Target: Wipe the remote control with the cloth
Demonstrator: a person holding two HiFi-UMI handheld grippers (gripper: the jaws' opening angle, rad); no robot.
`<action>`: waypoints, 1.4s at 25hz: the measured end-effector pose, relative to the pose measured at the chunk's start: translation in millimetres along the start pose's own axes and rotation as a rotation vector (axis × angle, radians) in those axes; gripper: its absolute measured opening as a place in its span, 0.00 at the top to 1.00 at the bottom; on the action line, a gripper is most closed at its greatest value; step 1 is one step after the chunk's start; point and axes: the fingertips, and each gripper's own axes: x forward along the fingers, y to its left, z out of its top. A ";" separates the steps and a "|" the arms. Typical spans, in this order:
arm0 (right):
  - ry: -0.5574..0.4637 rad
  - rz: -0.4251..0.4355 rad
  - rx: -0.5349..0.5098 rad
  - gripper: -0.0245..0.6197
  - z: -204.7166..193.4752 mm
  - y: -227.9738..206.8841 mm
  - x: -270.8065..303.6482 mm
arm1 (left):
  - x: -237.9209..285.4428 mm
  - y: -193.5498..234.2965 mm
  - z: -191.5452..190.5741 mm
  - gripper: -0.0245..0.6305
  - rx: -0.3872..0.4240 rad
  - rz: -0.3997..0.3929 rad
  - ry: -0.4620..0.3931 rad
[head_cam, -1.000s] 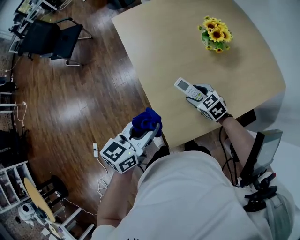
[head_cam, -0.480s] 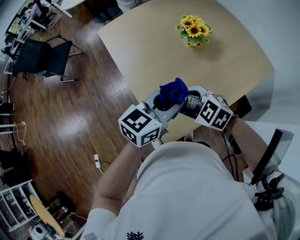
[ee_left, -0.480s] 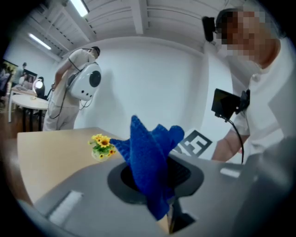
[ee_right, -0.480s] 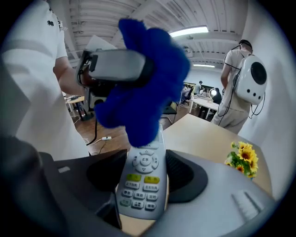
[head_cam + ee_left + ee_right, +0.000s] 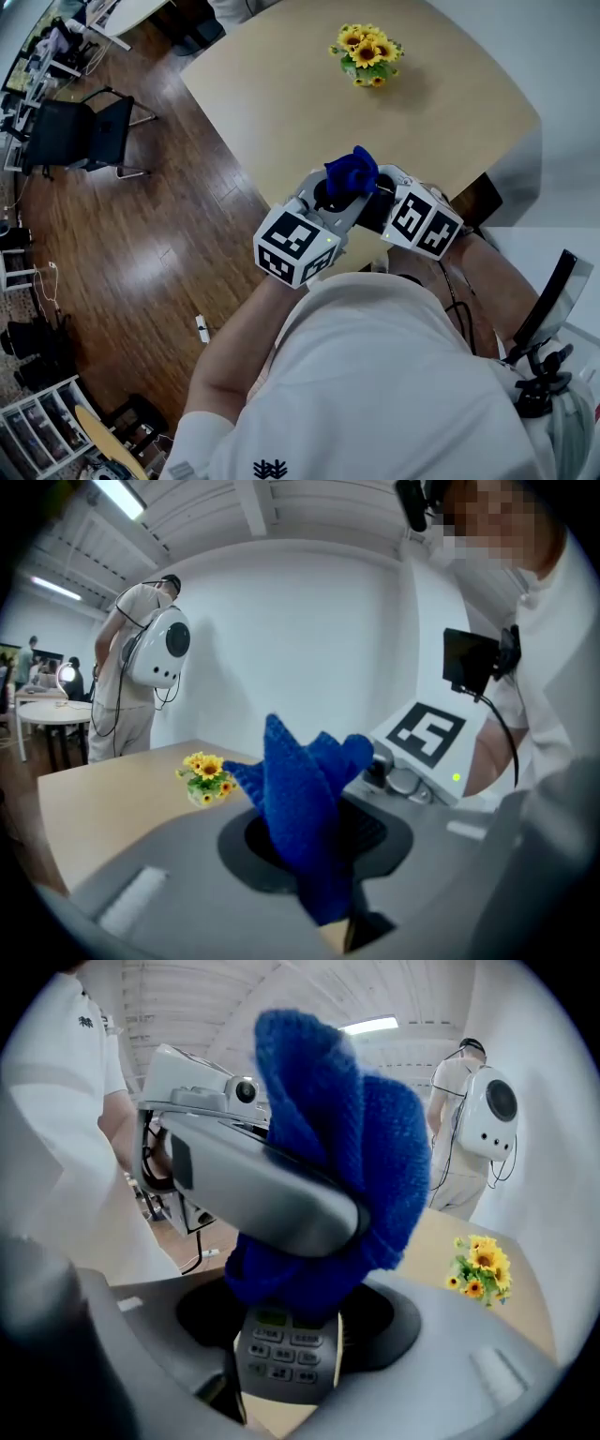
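Note:
My left gripper (image 5: 345,195) is shut on a bunched blue cloth (image 5: 352,172), which sticks up from its jaws (image 5: 305,799). My right gripper (image 5: 382,204) is shut on the grey remote control (image 5: 286,1356), holding it by its lower end with the keypad facing the camera. Both grippers meet above the near edge of the table (image 5: 281,103). The cloth (image 5: 342,1166) rests on the upper half of the remote and hides it. In the head view the remote is almost wholly covered by the cloth and the grippers.
A small pot of sunflowers (image 5: 364,54) stands at the far side of the table. A black chair (image 5: 84,131) is on the wooden floor to the left. Another person with a white backpack unit (image 5: 155,653) stands beyond the table.
The left gripper has swung right and up with the cloth onto the remote. The right gripper has lifted the remote off the table toward the body.

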 end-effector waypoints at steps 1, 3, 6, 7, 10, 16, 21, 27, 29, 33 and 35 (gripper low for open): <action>0.004 -0.001 -0.003 0.55 -1.7 -0.2 -1.7 | -2.7 3.1 -1.2 0.80 0.010 0.012 0.005; 0.010 0.001 -0.006 0.55 -5.2 -1.0 -3.7 | -9.7 13.4 -4.2 0.80 0.026 0.044 0.011; 0.014 0.007 -0.008 0.55 -8.4 -0.5 -4.8 | -24.0 36.1 -7.4 0.80 0.027 0.113 0.018; 0.015 0.009 -0.008 0.55 -8.7 0.7 -5.6 | -30.0 43.2 -7.7 0.80 0.026 0.136 0.019; 0.018 0.008 -0.003 0.55 -10.0 3.0 -9.5 | -47.5 62.6 -8.1 0.80 0.024 0.196 0.021; 0.018 0.004 0.010 0.55 -17.4 -5.1 -13.1 | -64.0 92.2 -11.5 0.80 0.008 0.282 0.015; 0.016 0.013 0.008 0.55 -11.3 0.6 -10.8 | -49.2 41.8 23.3 0.80 0.007 0.165 -0.089; 0.006 0.023 0.003 0.55 -0.8 5.7 -3.1 | 1.1 -21.5 14.7 0.80 0.012 -0.001 -0.038; 0.001 0.022 -0.001 0.55 2.3 6.1 -1.7 | 6.5 -24.4 9.3 0.80 0.030 0.000 -0.019; -0.005 0.020 -0.003 0.55 2.7 7.8 -2.4 | -0.6 -7.4 -0.4 0.80 0.068 0.049 0.004; -0.002 0.018 -0.004 0.55 0.1 7.6 -3.6 | -10.1 4.2 -4.7 0.80 0.072 0.075 0.016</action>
